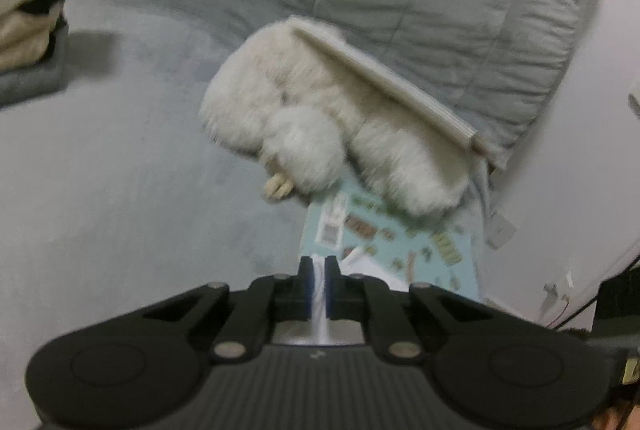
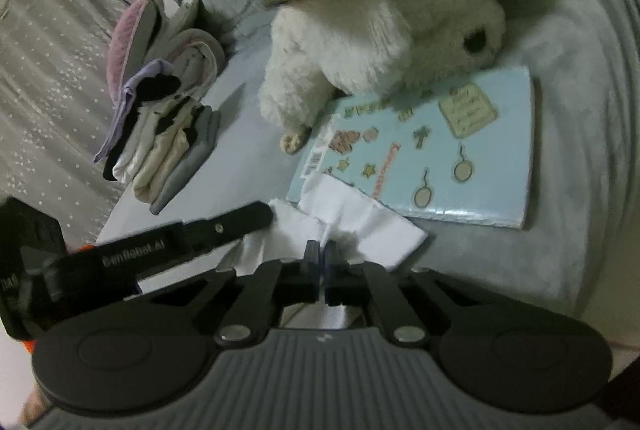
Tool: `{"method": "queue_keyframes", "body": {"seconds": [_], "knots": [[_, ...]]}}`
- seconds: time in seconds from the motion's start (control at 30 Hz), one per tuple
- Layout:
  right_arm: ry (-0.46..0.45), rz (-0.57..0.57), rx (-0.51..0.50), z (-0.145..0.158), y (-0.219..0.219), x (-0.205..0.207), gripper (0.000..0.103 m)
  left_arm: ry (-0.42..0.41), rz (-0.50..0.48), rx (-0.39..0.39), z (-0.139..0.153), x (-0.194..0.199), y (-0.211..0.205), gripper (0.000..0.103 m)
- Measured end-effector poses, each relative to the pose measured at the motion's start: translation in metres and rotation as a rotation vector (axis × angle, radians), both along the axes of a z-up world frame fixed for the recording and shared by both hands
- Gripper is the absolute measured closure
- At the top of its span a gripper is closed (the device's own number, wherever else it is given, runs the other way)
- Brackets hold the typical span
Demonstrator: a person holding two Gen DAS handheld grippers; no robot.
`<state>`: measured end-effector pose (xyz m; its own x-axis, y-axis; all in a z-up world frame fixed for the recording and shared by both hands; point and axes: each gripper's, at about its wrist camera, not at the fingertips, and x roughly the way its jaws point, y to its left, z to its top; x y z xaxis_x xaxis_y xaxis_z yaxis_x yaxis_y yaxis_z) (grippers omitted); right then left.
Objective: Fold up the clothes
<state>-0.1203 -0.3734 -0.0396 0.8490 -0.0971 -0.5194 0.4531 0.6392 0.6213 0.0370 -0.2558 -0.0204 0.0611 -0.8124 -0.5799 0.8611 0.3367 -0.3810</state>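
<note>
Two grippers: left gripper (image 1: 319, 264), right gripper (image 2: 321, 250) each pinching white cloth (image 2: 356, 220) | grey bed (image 1: 120, 158) | curtain (image 2: 44, 78)

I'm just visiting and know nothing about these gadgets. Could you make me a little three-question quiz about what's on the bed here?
1. True or false: the left gripper is shut on the white cloth.
2. What lies on the light blue book? A) plush toy B) a mug C) a shoe
3. What does the right gripper pinch?

Key: 1 true; 2 A; 3 the white cloth.
</note>
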Motion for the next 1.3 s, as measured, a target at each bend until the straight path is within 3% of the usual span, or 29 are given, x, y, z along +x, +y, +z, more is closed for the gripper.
{"method": "queue_keyframes", "body": {"seconds": [0.1,0.3,0.63,0.83,0.9,0.97,1.03,1.13,1.2,1.3], "knots": [[-0.029,-0.012,-0.069,0.010,0.006,-0.012,0.102,-0.020,-0.019,-0.033,0.010,-0.008,0.000,0.098],[-0.050,-0.024,-0.169,0.023,0.012,-0.034,0.102,-0.069,-0.056,-0.022,0.015,-0.021,-0.014,0.098],[0.065,-0.033,-0.177,0.003,0.002,-0.028,0.102,-0.107,-0.056,0.050,-0.015,-0.028,-0.041,0.098],[0.093,-0.008,-0.253,0.004,0.011,-0.025,0.100,-0.127,-0.013,0.020,-0.022,-0.036,-0.034,0.095],[0.095,-0.008,-0.265,0.005,0.012,-0.025,0.095,-0.134,-0.008,0.019,-0.021,-0.039,-0.033,0.087],[0.093,-0.010,-0.271,0.007,0.012,-0.025,0.087,-0.137,0.006,0.013,-0.019,-0.041,-0.029,0.058],[0.087,-0.003,-0.277,0.010,0.012,-0.027,0.087,-0.144,0.032,-0.002,-0.015,-0.044,-0.022,0.047],[0.077,-0.003,-0.310,0.015,0.014,-0.030,0.084,-0.139,0.080,-0.016,-0.008,-0.046,-0.008,0.039],[0.073,-0.006,-0.341,0.017,0.017,-0.031,0.066,-0.141,0.111,-0.031,-0.003,-0.047,0.005,0.030],[0.070,-0.005,-0.379,0.019,0.021,-0.031,0.065,-0.156,0.160,-0.038,0.005,-0.049,0.028,0.022]]}}
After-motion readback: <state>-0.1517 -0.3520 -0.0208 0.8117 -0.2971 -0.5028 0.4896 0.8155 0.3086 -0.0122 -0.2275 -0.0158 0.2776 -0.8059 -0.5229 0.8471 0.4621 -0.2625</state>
